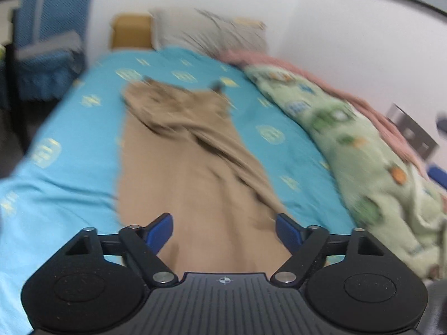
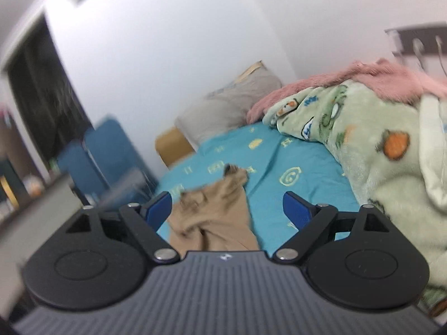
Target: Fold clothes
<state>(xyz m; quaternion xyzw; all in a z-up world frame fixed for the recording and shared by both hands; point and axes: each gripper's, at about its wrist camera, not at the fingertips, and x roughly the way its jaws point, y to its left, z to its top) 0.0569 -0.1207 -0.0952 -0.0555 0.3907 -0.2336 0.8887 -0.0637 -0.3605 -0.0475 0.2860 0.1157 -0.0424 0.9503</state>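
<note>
Tan trousers (image 1: 192, 167) lie lengthwise on the turquoise bed sheet (image 1: 69, 139), their waistband end bunched at the far side. My left gripper (image 1: 223, 231) hovers over the near end of the cloth, its blue pads (image 1: 160, 230) apart with only the flat cloth below them. In the right wrist view the same trousers (image 2: 215, 217) show crumpled, low in the middle. My right gripper (image 2: 227, 212) is held above the bed, its blue pads (image 2: 296, 212) wide apart and gripping nothing. Both views are blurred.
A green patterned blanket (image 1: 349, 150) and a pink one (image 2: 349, 75) are heaped along the bed's right side by the wall. A grey pillow (image 1: 212, 32) leans on the wooden headboard (image 1: 130, 32). A blue chair (image 1: 47, 33) stands left of the bed.
</note>
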